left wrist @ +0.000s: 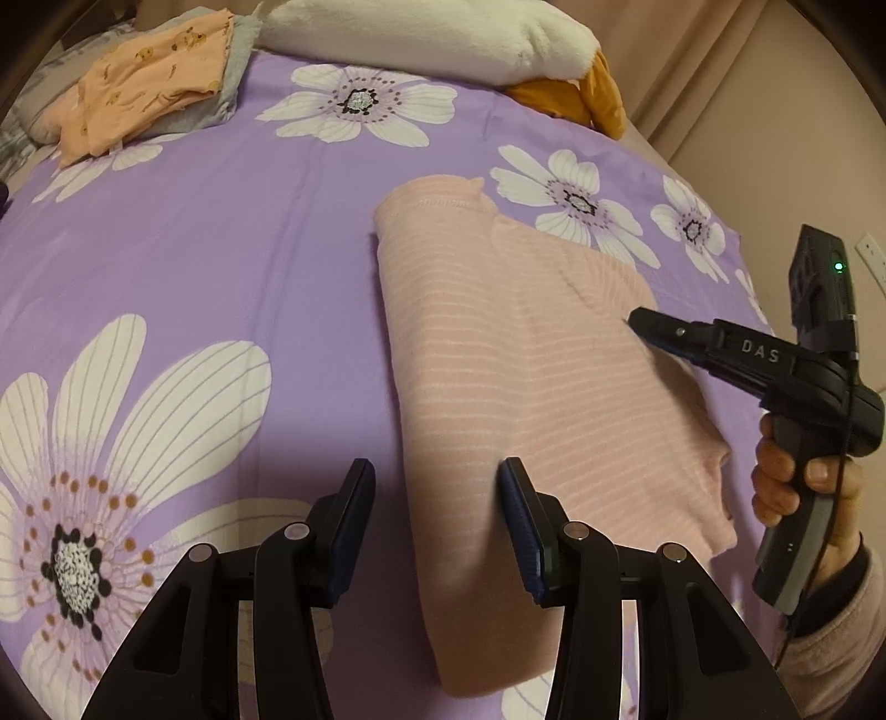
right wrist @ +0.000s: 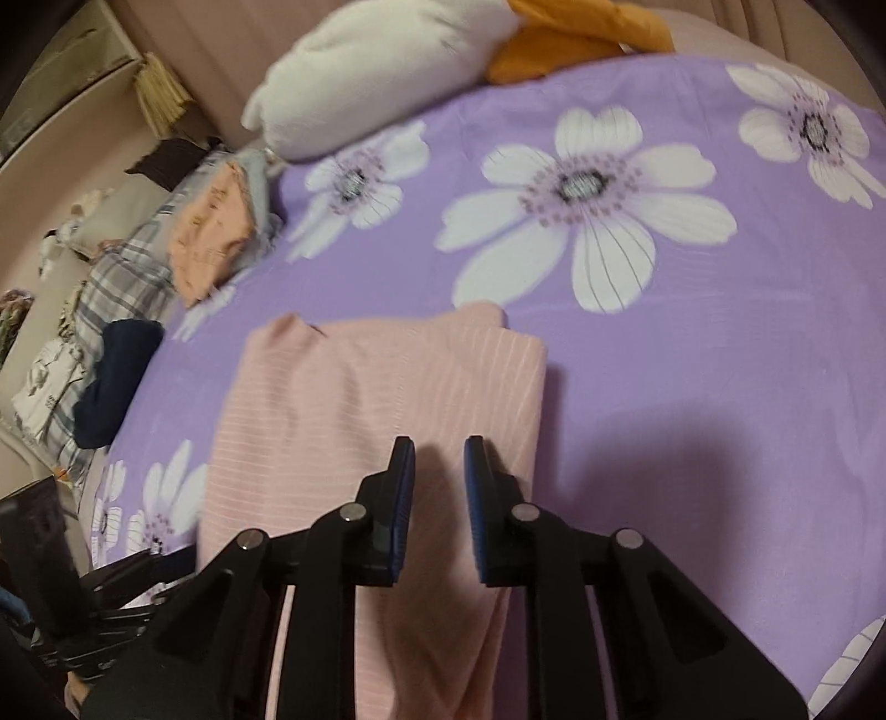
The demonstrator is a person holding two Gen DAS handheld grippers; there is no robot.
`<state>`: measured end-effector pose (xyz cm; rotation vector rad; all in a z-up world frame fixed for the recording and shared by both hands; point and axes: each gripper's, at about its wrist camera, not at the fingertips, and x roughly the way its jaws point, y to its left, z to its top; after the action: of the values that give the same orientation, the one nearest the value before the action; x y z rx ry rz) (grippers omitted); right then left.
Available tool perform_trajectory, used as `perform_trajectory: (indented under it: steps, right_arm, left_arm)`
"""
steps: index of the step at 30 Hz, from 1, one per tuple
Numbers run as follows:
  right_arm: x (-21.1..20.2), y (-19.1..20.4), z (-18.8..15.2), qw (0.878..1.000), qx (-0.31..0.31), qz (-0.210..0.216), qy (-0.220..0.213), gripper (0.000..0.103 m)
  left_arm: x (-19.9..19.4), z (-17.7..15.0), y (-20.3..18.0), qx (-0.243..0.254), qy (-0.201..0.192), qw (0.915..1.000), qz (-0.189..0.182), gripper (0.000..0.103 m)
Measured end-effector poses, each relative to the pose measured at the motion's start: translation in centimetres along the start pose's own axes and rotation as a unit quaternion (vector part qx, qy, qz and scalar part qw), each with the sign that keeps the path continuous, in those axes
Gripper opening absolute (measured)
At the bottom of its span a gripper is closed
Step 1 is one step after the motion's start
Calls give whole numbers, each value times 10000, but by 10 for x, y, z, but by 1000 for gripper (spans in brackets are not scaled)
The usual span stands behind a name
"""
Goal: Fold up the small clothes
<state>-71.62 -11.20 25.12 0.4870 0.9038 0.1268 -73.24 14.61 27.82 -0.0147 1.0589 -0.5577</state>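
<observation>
A pink striped garment lies folded lengthwise on the purple flowered bedsheet. It also shows in the right wrist view. My left gripper is open and empty, hovering over the garment's near left edge. My right gripper is open with a narrow gap, empty, above the garment's near right part. In the left wrist view the right gripper hovers over the garment's right side, held by a hand.
A folded orange printed garment lies on grey cloth at the far left corner. A white and orange plush pillow lies along the far edge. Plaid bedding and a dark blue item lie beyond the bed's side.
</observation>
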Motion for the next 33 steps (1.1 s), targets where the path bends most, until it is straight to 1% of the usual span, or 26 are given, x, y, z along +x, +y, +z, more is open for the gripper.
perform_trajectory:
  steps: [3, 4, 5, 10, 12, 15, 18, 21, 22, 23, 24, 28, 30, 33]
  right_arm:
    - [-5, 1, -3, 10000, 11, -7, -15, 17]
    - [-8, 2, -4, 10000, -3, 12, -51, 19]
    - [-13, 3, -5, 9999, -15, 81, -104, 22]
    - [-40, 15, -17, 9981, -252, 473, -298, 22]
    - [-47, 21, -25, 9970, -403, 608, -277, 22]
    - [-50, 31, -39, 9954, -647, 677, -186, 22]
    - [-49, 35, -53, 9944, -808, 678, -58, 22]
    - [-42, 33, -65, 9946, -828, 612, 106, 22]
    - [-39, 31, -68, 9949, -819, 568, 175, 21]
    - [-37, 30, -71, 9950, -821, 523, 208, 18]
    - [-36, 28, -74, 9951, -832, 464, 250, 18]
    - [-39, 26, -79, 9953, -810, 460, 281, 18]
    - [-44, 26, -81, 9950, -819, 495, 273, 21]
    - [-47, 27, -87, 9945, -886, 479, 293, 21]
  left_arm:
    - [-1, -1, -1, 9, 2, 10000, 40, 45]
    - [-1, -2, -1, 6, 3, 10000, 51, 45]
    - [-2, -3, -2, 9, 1, 10000, 59, 45]
    - [-7, -12, -6, 58, 10, 9999, 127, 45]
    - [-9, -16, -8, 82, 14, 9998, 169, 45]
    - [-10, -23, -12, 109, 29, 9997, 239, 45]
    - [-10, -29, -14, 138, 53, 9994, 304, 45]
    - [-8, -34, -17, 155, 91, 9992, 362, 45]
    - [-8, -35, -17, 164, 98, 9991, 377, 45]
    - [-7, -37, -18, 184, 107, 9989, 406, 45]
    - [-8, -38, -19, 186, 114, 9989, 423, 45]
    - [-11, -43, -21, 223, 123, 9985, 485, 45]
    - [-12, -46, -22, 226, 125, 9984, 508, 45]
    - [-14, -50, -22, 224, 128, 9982, 535, 45]
